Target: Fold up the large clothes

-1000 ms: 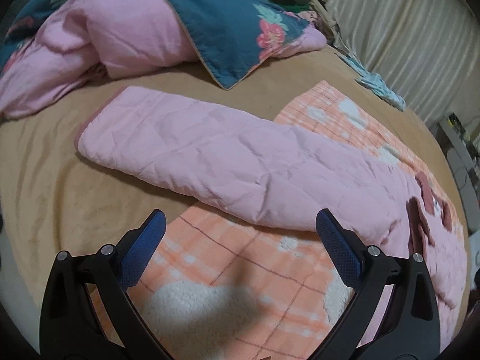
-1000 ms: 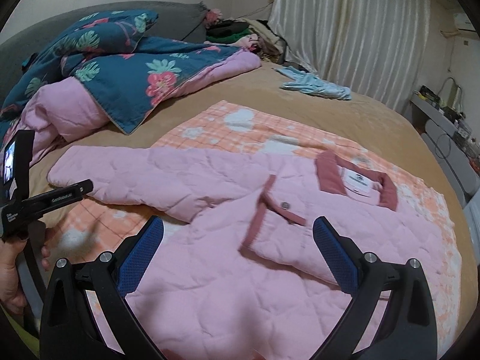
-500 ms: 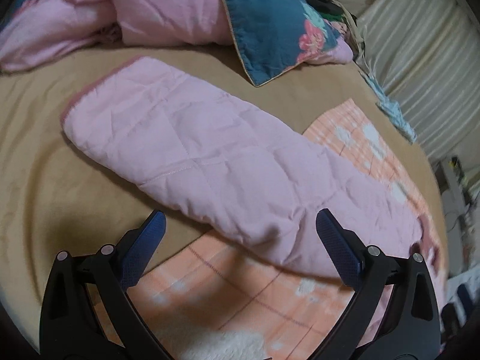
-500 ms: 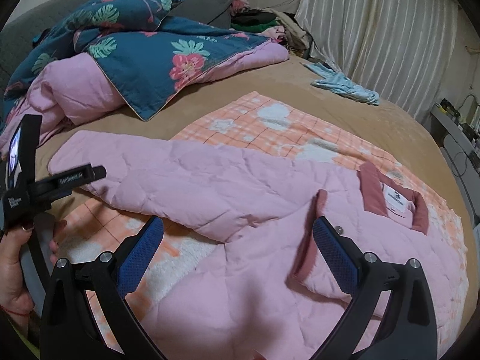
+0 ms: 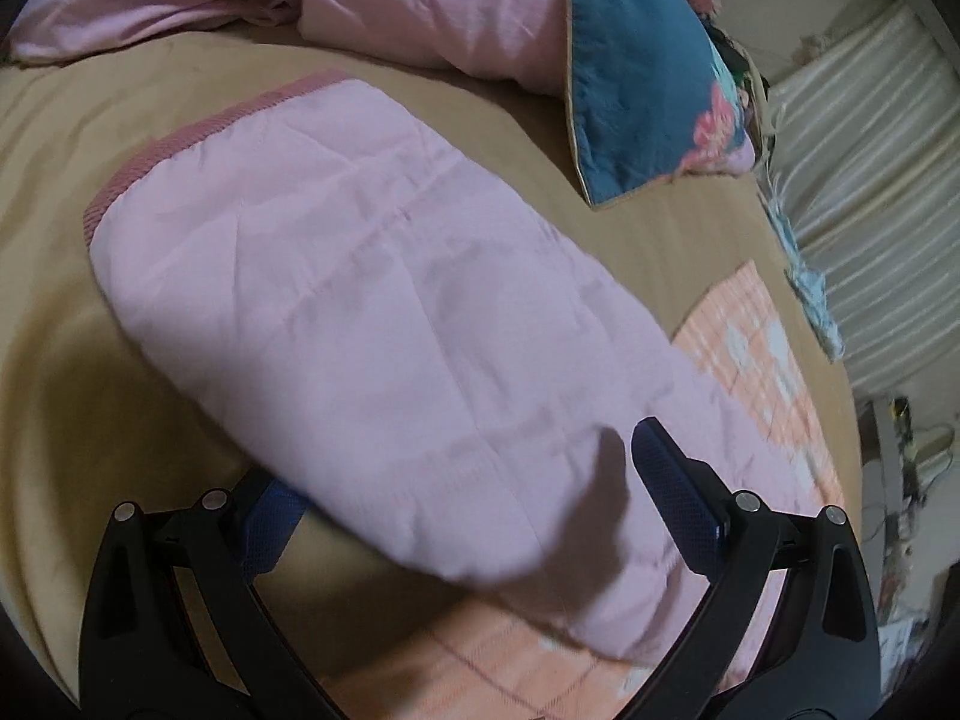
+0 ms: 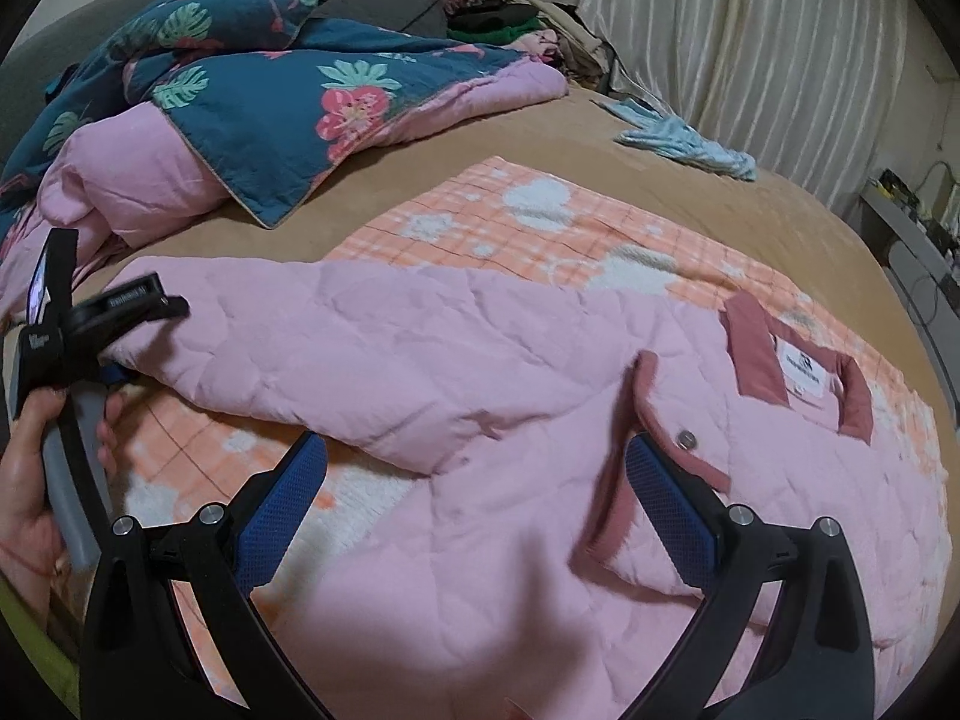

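With the pink jacket (image 6: 480, 420) spread on the bed (image 6: 540, 138), the left gripper (image 5: 468, 492), jaws wide, straddles its sleeve (image 5: 372, 324), probably about to clamp and fold inward, while the right gripper (image 6: 474, 492) hovers released.

1. Showing the left gripper (image 5: 474, 492) with jaws spread wide, straddling the pink quilted sleeve (image 5: 372, 312); left blue pad partly tucked under the sleeve's edge.
2. Lying across the tan bedsheet (image 5: 72, 300), sleeve cuff (image 5: 198, 132) pointing away.
3. Resting partly on an orange plaid blanket (image 5: 762, 360).
4. Sitting beyond: a pink-and-teal floral duvet (image 5: 540, 30).
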A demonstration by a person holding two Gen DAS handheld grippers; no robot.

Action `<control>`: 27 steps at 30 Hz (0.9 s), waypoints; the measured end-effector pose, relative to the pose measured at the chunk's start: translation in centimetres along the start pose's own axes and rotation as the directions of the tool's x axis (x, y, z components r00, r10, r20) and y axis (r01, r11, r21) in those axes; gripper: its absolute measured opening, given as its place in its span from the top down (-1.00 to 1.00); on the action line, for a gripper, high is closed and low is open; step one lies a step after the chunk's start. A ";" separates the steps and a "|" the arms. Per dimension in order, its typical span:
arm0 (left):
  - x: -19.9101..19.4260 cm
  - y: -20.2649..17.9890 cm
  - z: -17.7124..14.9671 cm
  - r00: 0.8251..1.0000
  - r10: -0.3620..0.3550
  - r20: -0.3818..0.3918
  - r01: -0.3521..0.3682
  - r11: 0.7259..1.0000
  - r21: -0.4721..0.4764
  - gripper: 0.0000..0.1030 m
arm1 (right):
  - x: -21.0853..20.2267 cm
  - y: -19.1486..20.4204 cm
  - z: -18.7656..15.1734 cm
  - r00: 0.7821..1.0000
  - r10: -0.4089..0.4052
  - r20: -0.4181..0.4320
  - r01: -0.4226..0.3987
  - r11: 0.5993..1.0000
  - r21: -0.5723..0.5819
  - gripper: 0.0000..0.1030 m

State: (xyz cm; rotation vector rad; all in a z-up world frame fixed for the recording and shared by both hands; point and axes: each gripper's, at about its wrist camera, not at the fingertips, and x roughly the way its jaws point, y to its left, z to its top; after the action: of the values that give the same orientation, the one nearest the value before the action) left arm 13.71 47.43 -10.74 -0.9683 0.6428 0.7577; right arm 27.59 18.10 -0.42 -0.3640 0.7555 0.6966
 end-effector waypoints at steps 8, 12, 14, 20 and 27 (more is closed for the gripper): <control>0.0 1.0 1.5 0.994 0.071 0.079 -0.071 0.997 -0.001 -0.30 | -1.7 -3.5 -1.1 0.999 -0.034 0.017 0.033 0.997 0.075 -0.92; -2.0 0.8 2.3 0.989 0.034 0.144 -0.036 0.999 0.012 0.57 | -2.9 -5.2 -1.6 0.998 -0.049 0.035 0.044 0.993 0.114 -0.92; -3.7 -0.1 2.6 0.982 -0.009 0.186 0.001 0.999 0.042 0.70 | -3.7 -5.9 -2.0 0.997 -0.057 0.045 0.050 0.990 0.129 -0.92; -10.6 -4.3 1.9 0.942 -0.179 0.285 0.133 0.976 0.173 0.77 | -6.4 -8.4 -3.5 0.994 -0.089 0.059 0.077 0.982 0.172 -0.92; -17.5 -9.9 -1.8 0.898 -0.335 0.286 0.232 0.911 0.341 0.77 | -9.8 -10.9 -5.6 0.991 -0.121 0.057 0.107 0.973 0.205 -0.92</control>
State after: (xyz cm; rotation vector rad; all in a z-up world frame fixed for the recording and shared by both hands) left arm 11.22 37.46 6.69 -0.6131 0.2888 0.5256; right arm 27.23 2.92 3.51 -0.1960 0.7267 0.5165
